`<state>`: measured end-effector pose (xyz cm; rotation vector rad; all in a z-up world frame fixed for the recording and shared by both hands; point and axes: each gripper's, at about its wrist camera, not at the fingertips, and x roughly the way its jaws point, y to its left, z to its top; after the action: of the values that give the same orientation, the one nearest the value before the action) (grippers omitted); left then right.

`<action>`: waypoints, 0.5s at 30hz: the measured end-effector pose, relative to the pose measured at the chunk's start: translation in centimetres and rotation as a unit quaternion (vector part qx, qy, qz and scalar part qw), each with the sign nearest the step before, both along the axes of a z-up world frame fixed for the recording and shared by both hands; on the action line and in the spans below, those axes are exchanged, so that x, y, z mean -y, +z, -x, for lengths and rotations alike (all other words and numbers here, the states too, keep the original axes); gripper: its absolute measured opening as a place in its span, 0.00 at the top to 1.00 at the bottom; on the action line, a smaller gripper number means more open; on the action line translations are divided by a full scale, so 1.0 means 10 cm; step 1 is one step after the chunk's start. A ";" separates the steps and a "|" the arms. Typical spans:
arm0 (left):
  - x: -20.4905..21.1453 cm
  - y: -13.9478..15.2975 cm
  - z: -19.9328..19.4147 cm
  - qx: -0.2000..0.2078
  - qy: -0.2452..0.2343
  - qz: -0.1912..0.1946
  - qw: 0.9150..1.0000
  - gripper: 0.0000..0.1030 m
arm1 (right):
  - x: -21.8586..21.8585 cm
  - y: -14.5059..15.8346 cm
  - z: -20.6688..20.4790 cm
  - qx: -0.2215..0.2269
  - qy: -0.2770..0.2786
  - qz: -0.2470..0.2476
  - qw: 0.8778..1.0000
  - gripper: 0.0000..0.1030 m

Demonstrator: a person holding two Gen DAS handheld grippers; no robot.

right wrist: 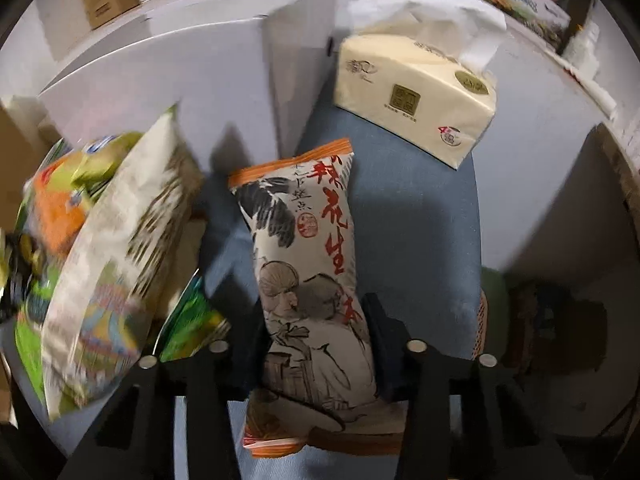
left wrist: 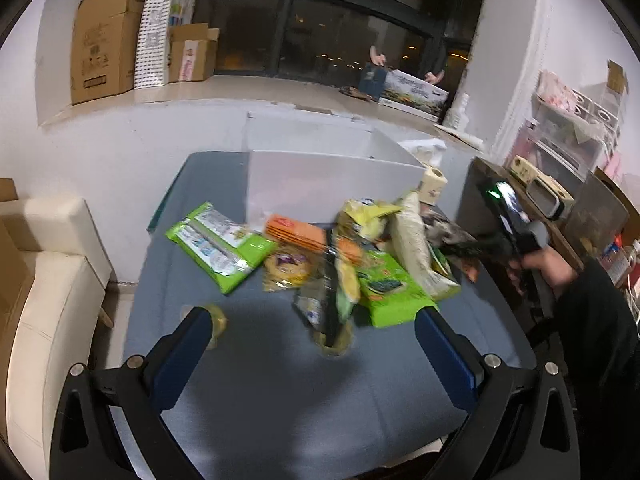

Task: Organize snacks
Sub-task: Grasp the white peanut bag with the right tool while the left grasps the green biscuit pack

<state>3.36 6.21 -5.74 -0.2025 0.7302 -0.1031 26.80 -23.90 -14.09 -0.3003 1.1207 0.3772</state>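
Left wrist view: left gripper (left wrist: 316, 344) spread wide, nothing between the blue pads (left wrist: 182, 360), hovering over bare blue tablecloth (left wrist: 280, 392) at the near edge. Snack pile (left wrist: 340, 256) sat mid-table, just near of the white box (left wrist: 320, 176): green pack (left wrist: 222, 246) on the left, orange pack (left wrist: 296, 232) touching the box front, yellow bags and another green pack (left wrist: 394, 292) to the right, a tall cream bag (left wrist: 416, 252) leaning at the pile's right. Small round item by the left pad, too blurred to name. Right gripper's body (left wrist: 516, 236) seen at far right, in the person's hand (left wrist: 548, 270).

Right wrist view: right gripper (right wrist: 316, 356) clamped on the peanut bag (right wrist: 308, 272), jaws narrowed against its lower half, bag pointing away toward the box's right corner. Looked lifted off the cloth, but hard to confirm from this angle. Tissue pack (right wrist: 416, 92) lay far right, beside the box, apart from the bag. Cream bag (right wrist: 120, 248) and green packs (right wrist: 192, 328) blurred on the left.

Progress, judged: early. No snack visible inside the box from either view; interior mostly hidden. One bag in hand, rest of the pile unsorted on the table. Left: move the peanut bag, then clear the pile piece by piece.
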 end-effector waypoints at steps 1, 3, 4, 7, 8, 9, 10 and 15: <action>-0.08 0.01 -0.02 0.002 0.008 0.007 1.000 0.00 | 0.02 0.01 0.04 0.002 -0.003 -0.002 1.000 0.56; -0.22 0.04 -0.08 0.005 0.025 0.025 0.999 0.00 | 0.07 0.06 0.15 0.016 -0.012 -0.004 1.000 0.57; -0.31 0.05 -0.14 0.005 0.037 0.033 0.999 0.00 | 0.10 0.10 0.22 0.027 -0.018 -0.008 0.999 0.57; -0.51 0.02 -0.31 -0.007 0.072 0.048 0.996 0.00 | 0.25 0.23 0.43 0.053 -0.041 -0.039 0.997 0.57; -0.57 -0.01 -0.39 -0.014 0.080 0.057 0.995 0.00 | 0.30 0.28 0.50 0.061 -0.049 -0.054 0.995 0.57; -0.61 -0.03 -0.47 -0.021 0.088 0.064 0.994 0.00 | 0.36 0.32 0.58 0.069 -0.056 -0.071 0.994 0.57; -0.68 -0.08 -0.58 -0.036 0.100 0.071 0.992 0.00 | 0.41 0.39 0.71 0.082 -0.057 -0.089 0.991 0.57; -0.87 -0.35 -1.14 -0.094 0.140 0.119 0.978 0.00 | 0.49 0.65 1.29 0.134 -0.058 -0.132 0.980 0.57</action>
<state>14.76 14.95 -9.26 -0.5472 0.8699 0.0996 13.93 -28.85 -7.63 -0.0479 0.8087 0.3658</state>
